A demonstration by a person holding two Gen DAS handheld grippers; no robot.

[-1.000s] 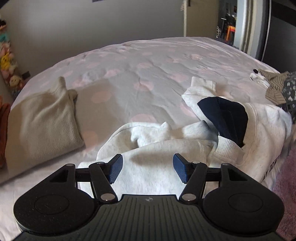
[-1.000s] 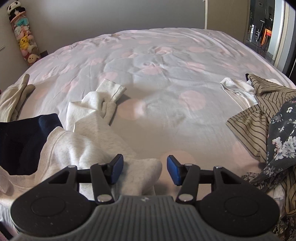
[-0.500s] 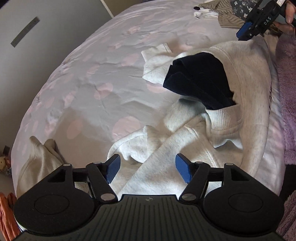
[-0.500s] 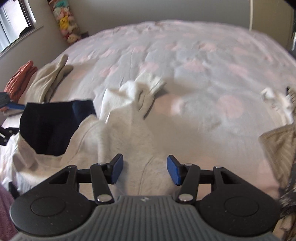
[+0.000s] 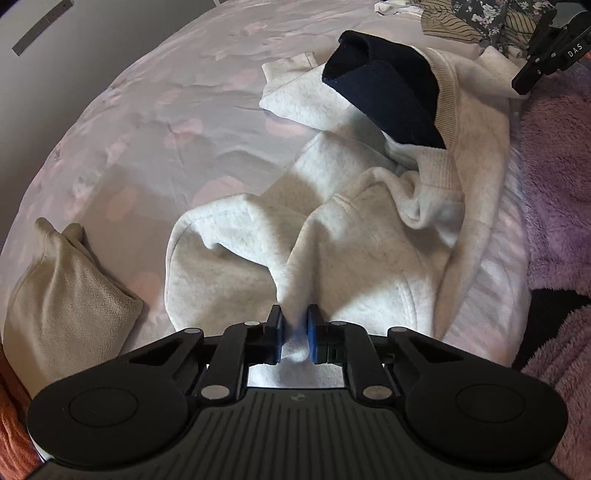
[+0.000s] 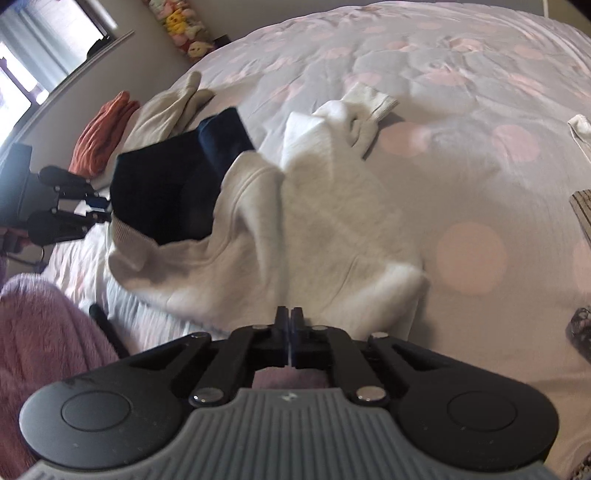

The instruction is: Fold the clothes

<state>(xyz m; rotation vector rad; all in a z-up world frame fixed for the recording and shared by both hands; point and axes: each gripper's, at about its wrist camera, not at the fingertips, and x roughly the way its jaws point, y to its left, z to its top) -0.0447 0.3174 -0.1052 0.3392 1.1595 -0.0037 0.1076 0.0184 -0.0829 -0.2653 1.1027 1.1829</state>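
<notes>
the left gripper is closed down to a narrow gap, with a bunched fold of the pale grey sweatshirt pinched between its blue pads; the cloth rises from the bed into the fingers as a ridge. the right gripper is closed with its fingers almost meeting, and the sweatshirt's edge runs straight into them, though the cloth actually between the pads is too thin and blurred to see clearly. from the left wrist view the right gripper shows as a black tool at the far right, down at the sweatshirt's far end; from the right wrist view the left gripper sits at the far left, beside the garment's other end. so the two grip opposite ends, well apart.

the sweatshirt lies crumpled along the near edge of the bed, one sleeve cuff reaching toward the bed's middle. a dark navy garment lies in its neck opening, partly wrapped by the ribbed collar. a beige folded item rests toward the bed's left edge, with an orange cloth just beyond it. striped and floral clothes are heaped at the bed's far right corner. a fuzzy purple sleeve of the person shows at the near edge.
</notes>
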